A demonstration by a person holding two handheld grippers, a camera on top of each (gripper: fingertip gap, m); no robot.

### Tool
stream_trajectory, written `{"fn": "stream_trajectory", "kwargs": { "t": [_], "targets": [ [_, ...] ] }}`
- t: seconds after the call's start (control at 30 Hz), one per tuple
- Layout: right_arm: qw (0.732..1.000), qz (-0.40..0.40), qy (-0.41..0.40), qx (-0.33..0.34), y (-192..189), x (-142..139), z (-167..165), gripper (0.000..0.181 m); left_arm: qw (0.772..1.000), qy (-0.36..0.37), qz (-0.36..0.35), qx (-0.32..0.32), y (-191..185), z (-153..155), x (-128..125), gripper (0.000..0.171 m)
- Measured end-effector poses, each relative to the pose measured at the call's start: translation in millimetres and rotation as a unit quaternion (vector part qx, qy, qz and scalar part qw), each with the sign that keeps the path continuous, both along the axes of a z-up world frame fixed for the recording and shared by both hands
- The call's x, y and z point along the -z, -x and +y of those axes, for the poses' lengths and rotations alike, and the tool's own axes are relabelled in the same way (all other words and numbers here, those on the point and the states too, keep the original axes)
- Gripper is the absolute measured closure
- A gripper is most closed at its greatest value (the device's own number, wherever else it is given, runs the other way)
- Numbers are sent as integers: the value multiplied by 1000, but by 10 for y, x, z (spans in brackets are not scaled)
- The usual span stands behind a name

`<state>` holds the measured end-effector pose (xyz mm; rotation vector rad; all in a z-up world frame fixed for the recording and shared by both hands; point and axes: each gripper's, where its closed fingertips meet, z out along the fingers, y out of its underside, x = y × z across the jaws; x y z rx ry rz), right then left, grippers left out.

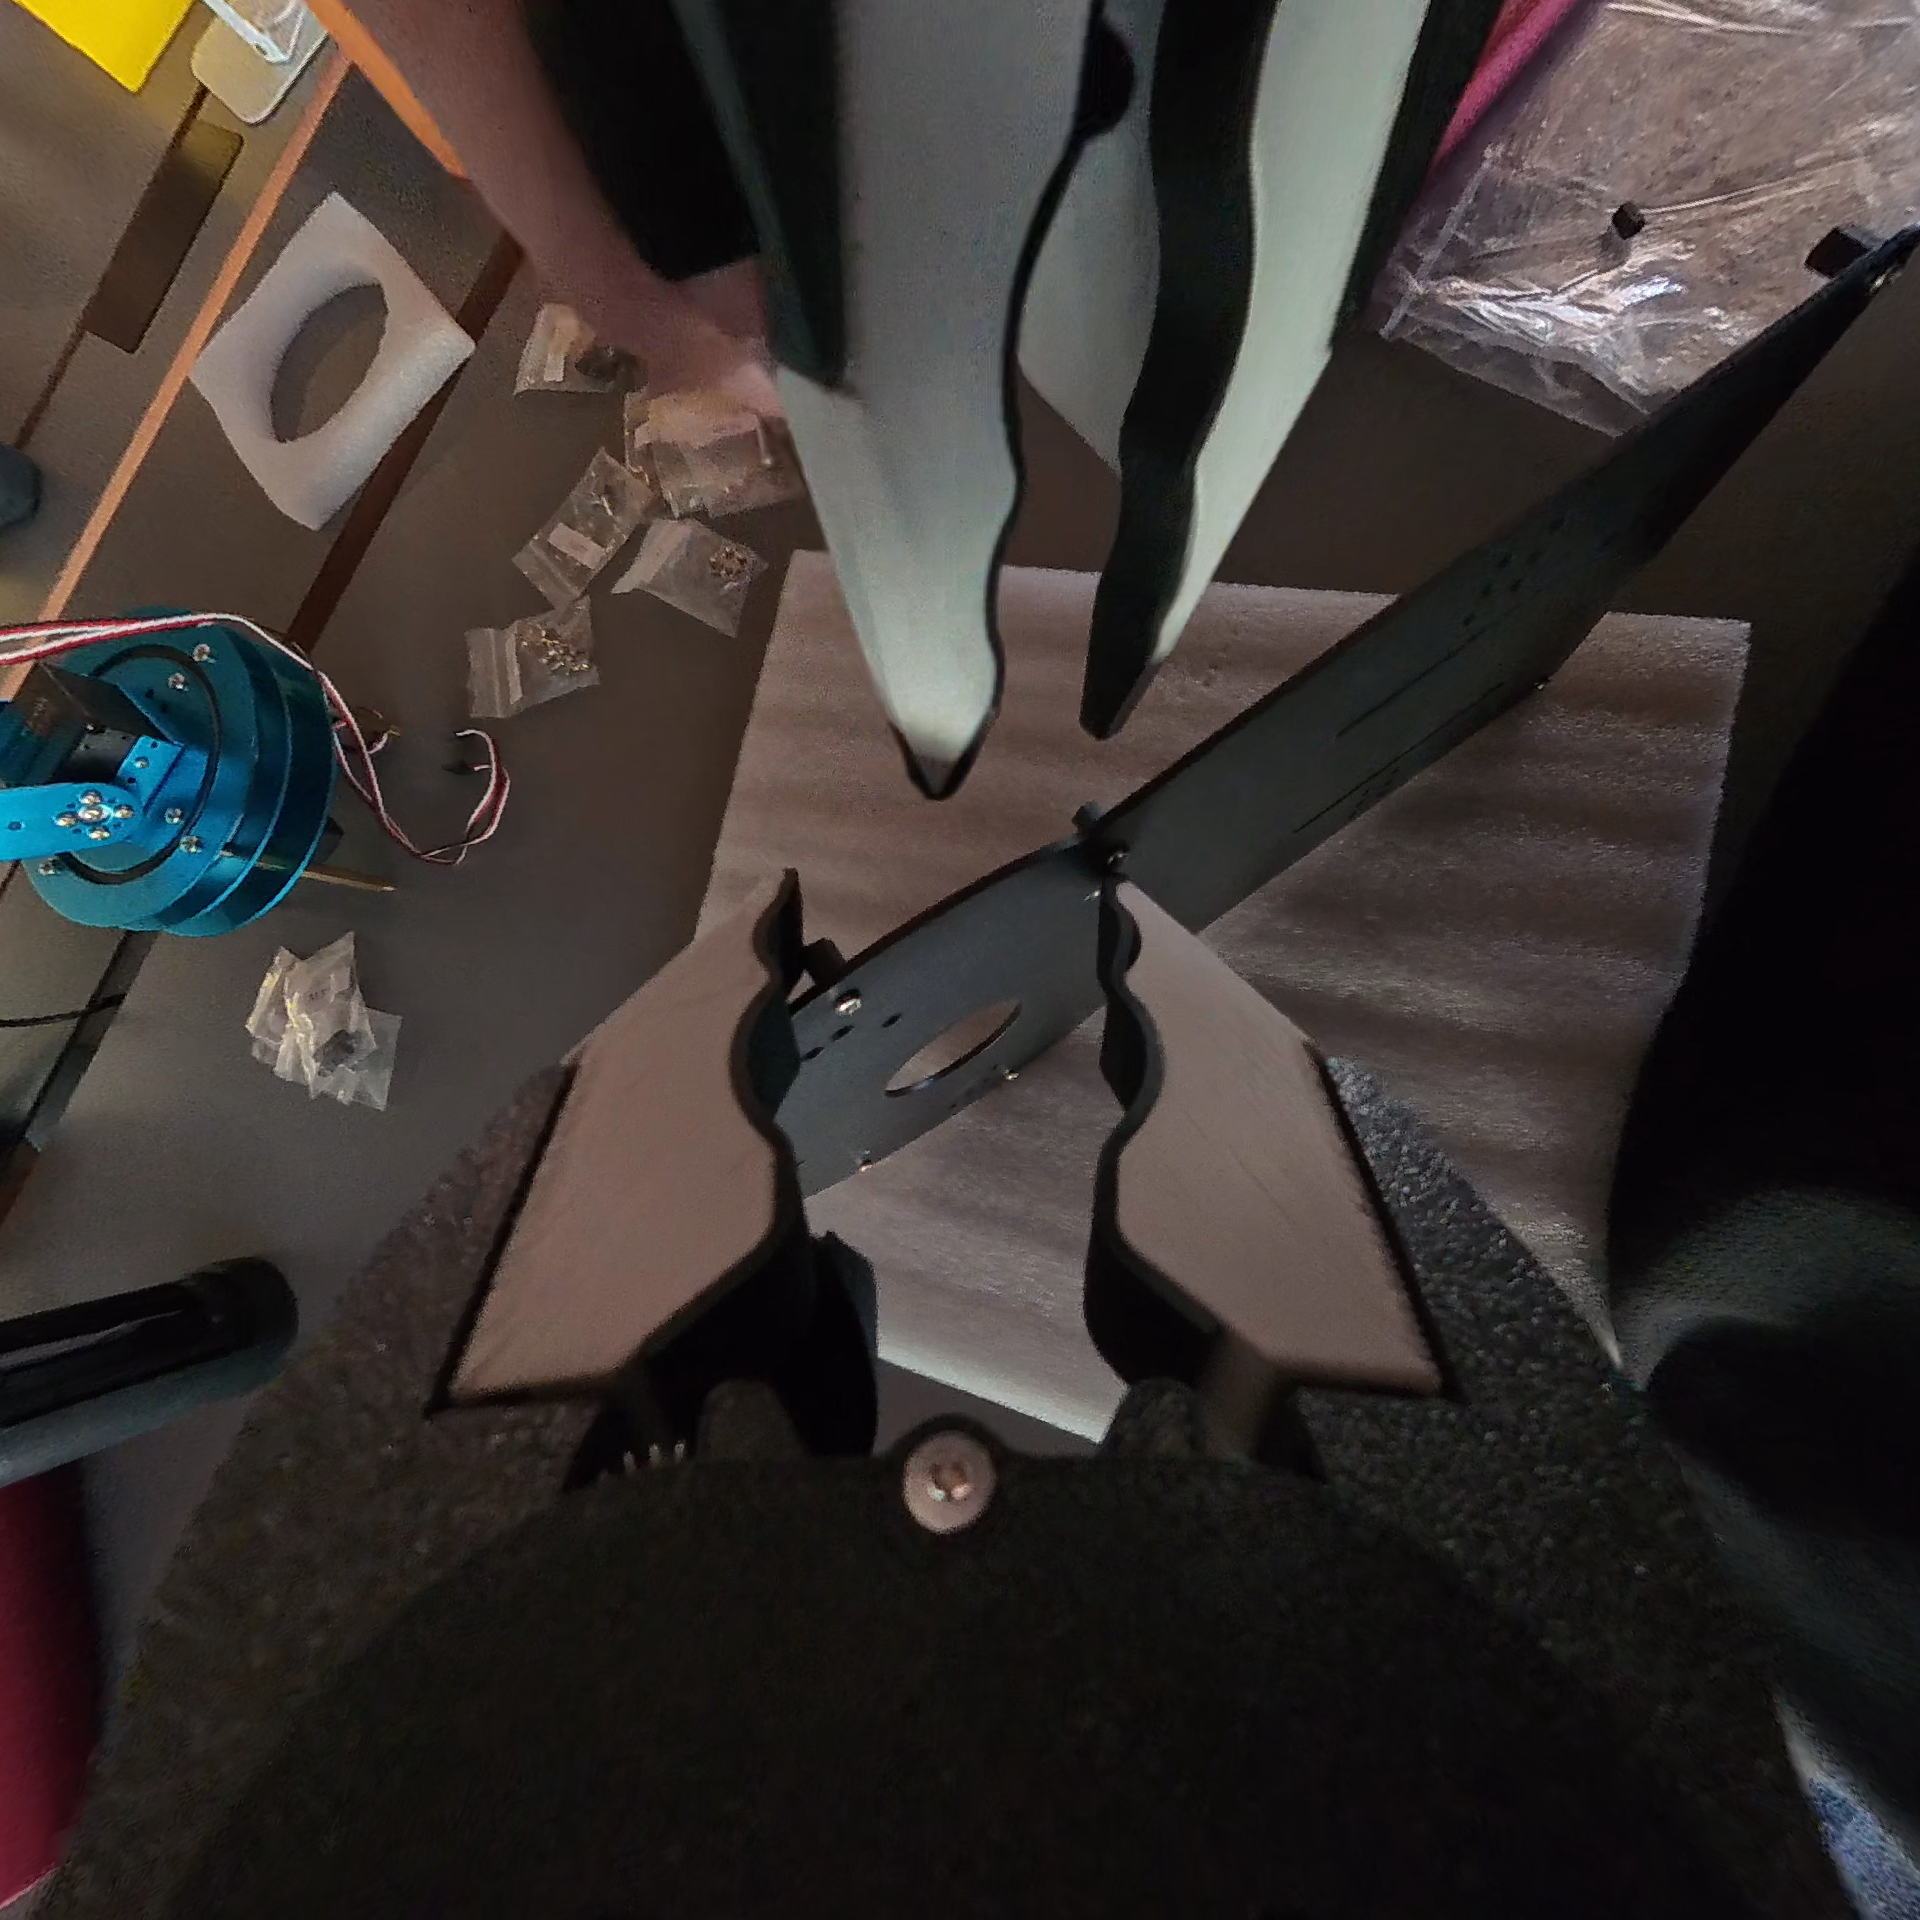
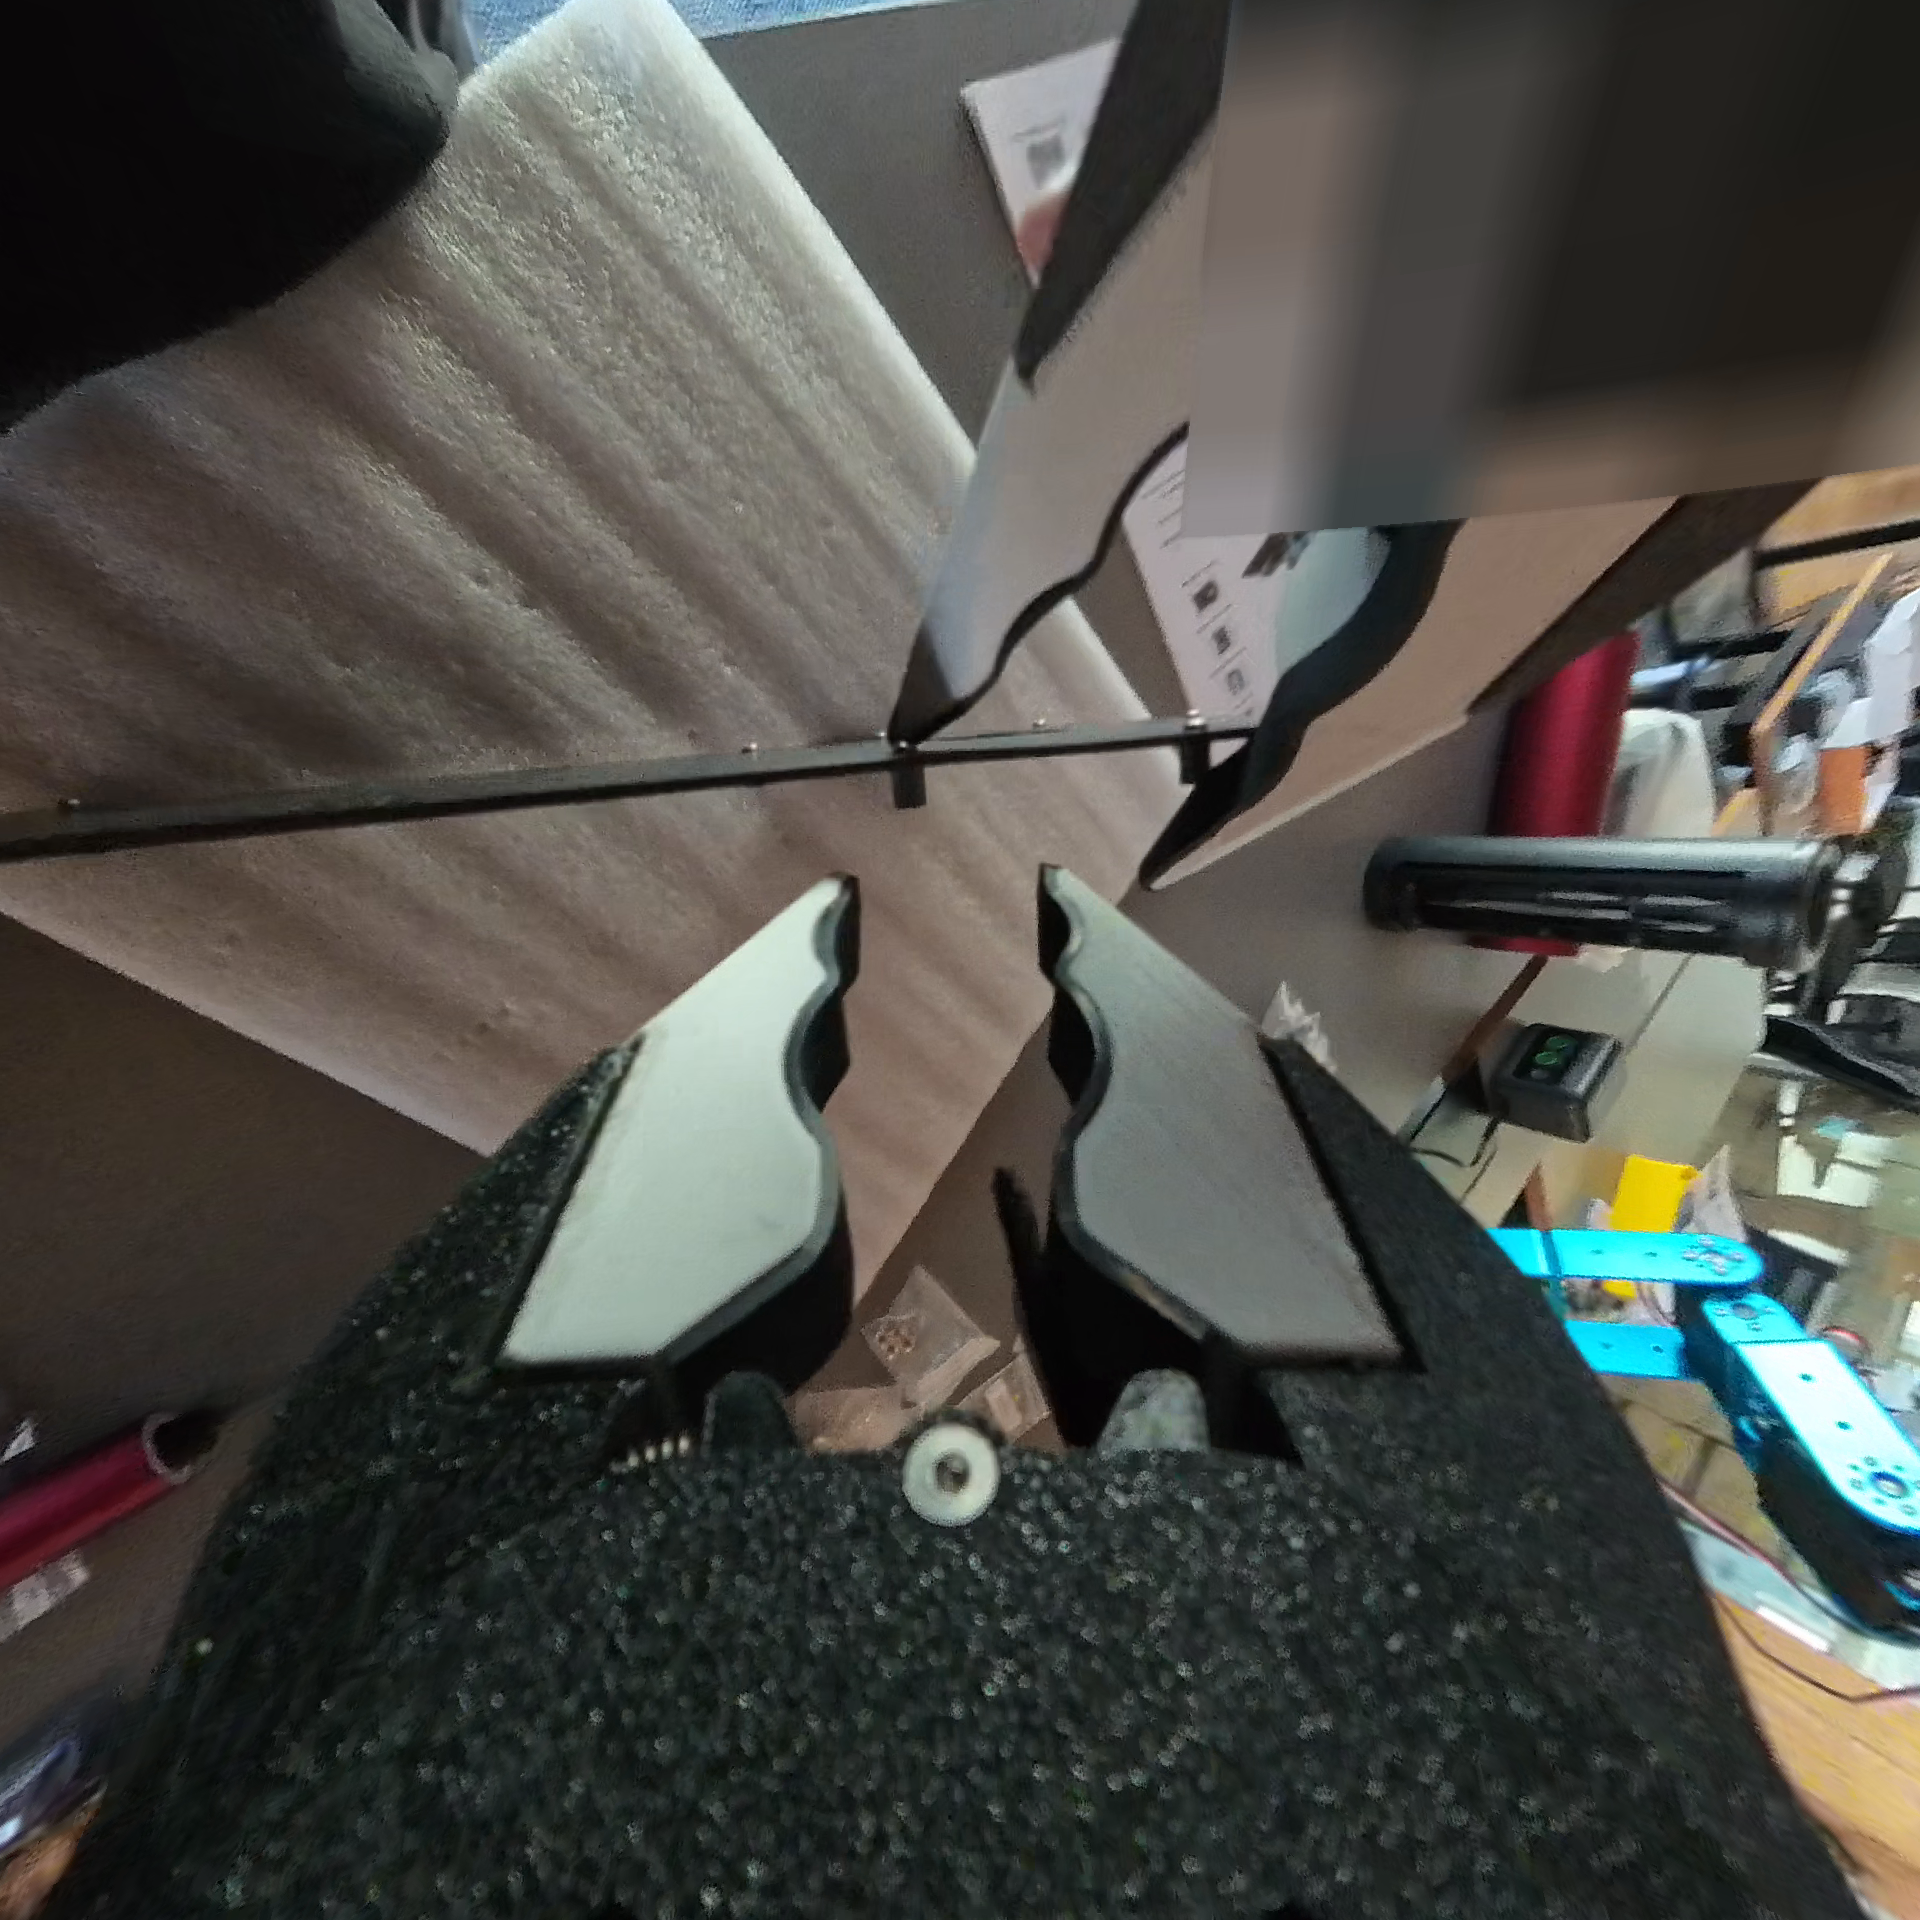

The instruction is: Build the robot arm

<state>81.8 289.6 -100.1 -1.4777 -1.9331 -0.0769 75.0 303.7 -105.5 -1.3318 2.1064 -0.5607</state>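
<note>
- Black metal plate (image 1: 935, 1049), long, flat and drilled with holes, is held above a sheet of white foam (image 1: 1455, 935) on the brown table (image 1: 582, 831).
- Left claw (image 1: 940, 904) is clamped across the plate's rounded end, one finger on each edge.
- Right claw (image 2: 948, 896) hovers near the plate's thin edge, fingers apart, holding nothing.
- Judged advice: keep the plate level and grip firm, since its long free end may swing.
- Small bags of screws (image 1: 665, 530) and a blue turntable base (image 1: 177, 769) lie to the left.
</note>
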Motion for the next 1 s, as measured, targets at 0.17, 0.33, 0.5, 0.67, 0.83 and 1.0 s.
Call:
{"fn": "stream_trajectory", "kwargs": {
  "t": [0.17,0.33,0.5,0.67,0.83,1.0],
  "targets": [
    [999,21,28,9,44,42,-10,151,1000,-9,13,21,30,18,2,120],
    [999,2,42,-15,156,127,-48,166,999,-28,15,41,20,37,18,120],
    [999,2,43,-25,203,143,-44,177,996,-53,28,68,155,161,7,123],
    [998,7,60,-23,216,145,-49,176,994,-75,21,82,221,327,10,132],
    [1000,3,27,-3,154,69,40,154,989,-118,-2,84,187,407,34,134],
    [999,-2,34,17,38,-270,142,125,990,-120,-7,77,204,402,35,134]
  ]
}}
